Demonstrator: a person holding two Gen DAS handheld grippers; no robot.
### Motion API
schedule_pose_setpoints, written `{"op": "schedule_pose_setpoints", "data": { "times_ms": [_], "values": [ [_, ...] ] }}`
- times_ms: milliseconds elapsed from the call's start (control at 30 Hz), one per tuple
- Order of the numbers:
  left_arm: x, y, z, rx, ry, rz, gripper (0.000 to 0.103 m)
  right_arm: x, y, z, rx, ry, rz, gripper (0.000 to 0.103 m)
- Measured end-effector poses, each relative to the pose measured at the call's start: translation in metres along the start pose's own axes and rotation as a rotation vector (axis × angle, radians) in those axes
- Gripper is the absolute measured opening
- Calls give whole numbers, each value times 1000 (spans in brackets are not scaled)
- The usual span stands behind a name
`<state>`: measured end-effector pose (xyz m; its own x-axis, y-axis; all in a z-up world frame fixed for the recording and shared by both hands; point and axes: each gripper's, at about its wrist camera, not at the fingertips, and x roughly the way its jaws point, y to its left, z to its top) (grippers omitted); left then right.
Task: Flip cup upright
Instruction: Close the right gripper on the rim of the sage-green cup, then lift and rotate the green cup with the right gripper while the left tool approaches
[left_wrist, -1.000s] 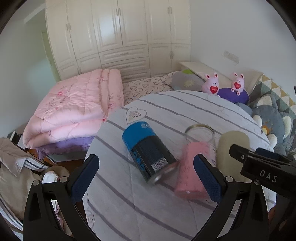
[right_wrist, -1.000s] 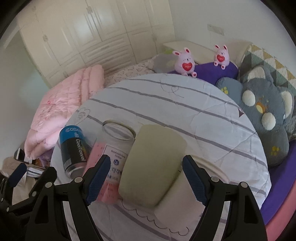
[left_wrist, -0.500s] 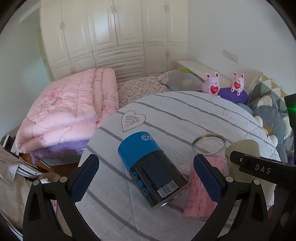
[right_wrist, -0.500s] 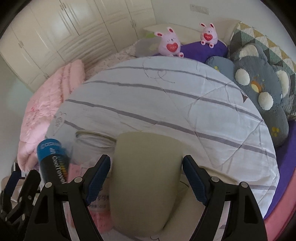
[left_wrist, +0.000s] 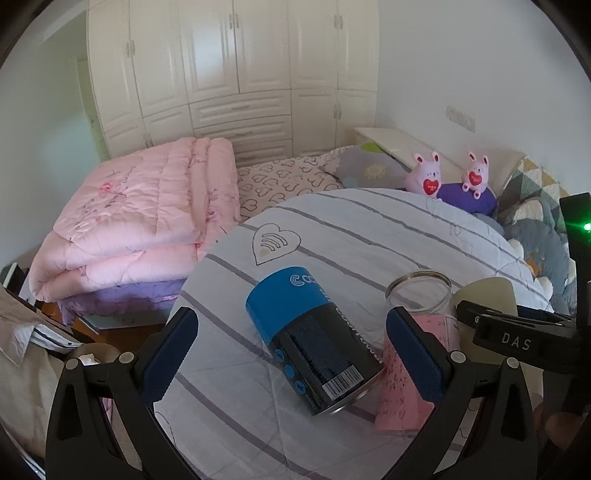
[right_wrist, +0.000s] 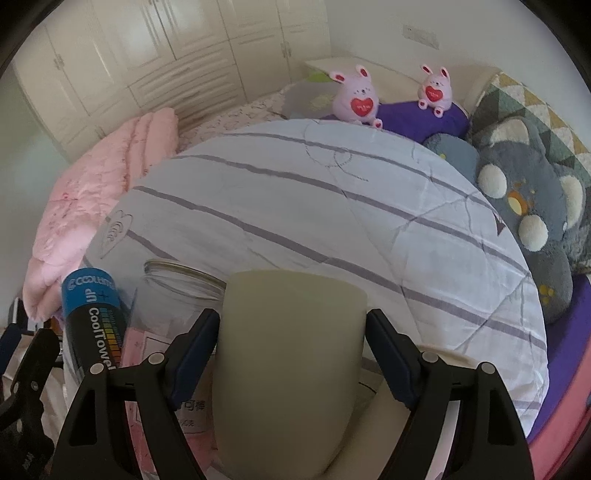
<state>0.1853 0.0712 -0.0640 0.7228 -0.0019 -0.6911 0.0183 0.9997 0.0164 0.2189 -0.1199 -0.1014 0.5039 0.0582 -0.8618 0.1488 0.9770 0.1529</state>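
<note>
The pale green cup (right_wrist: 291, 354) fills the lower middle of the right wrist view, its flat end toward the far side. My right gripper (right_wrist: 293, 350) is shut on the cup, both blue pads pressed against its sides. In the left wrist view the cup (left_wrist: 484, 295) peeks out at the right behind the right gripper's body. My left gripper (left_wrist: 291, 358) is open and empty, its fingers on either side of a lying blue-and-black can (left_wrist: 314, 343).
A glass jar with pink paper (left_wrist: 417, 332) stands between can and cup; it also shows in the right wrist view (right_wrist: 173, 295), beside the can (right_wrist: 92, 325). All sit on a striped quilt-covered round surface (right_wrist: 332, 206). Plush toys (right_wrist: 356, 96), cushions and a folded pink duvet (left_wrist: 140, 218) surround it.
My right gripper has closed from open onto the cup and moved in over it. The left gripper has shifted a little closer to the can and stays open.
</note>
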Motion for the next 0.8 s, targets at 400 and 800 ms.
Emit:
{"op": "schedule_pose_setpoints", "data": {
  "times_ms": [400, 800],
  "values": [
    [-22, 5, -6, -23, -12, 0, 103, -26, 8, -7, -74, -97, 62, 81],
    [-58, 1, -17, -41, -26, -4, 103, -71, -6, -21, -60, -155, 142, 80]
  ]
}}
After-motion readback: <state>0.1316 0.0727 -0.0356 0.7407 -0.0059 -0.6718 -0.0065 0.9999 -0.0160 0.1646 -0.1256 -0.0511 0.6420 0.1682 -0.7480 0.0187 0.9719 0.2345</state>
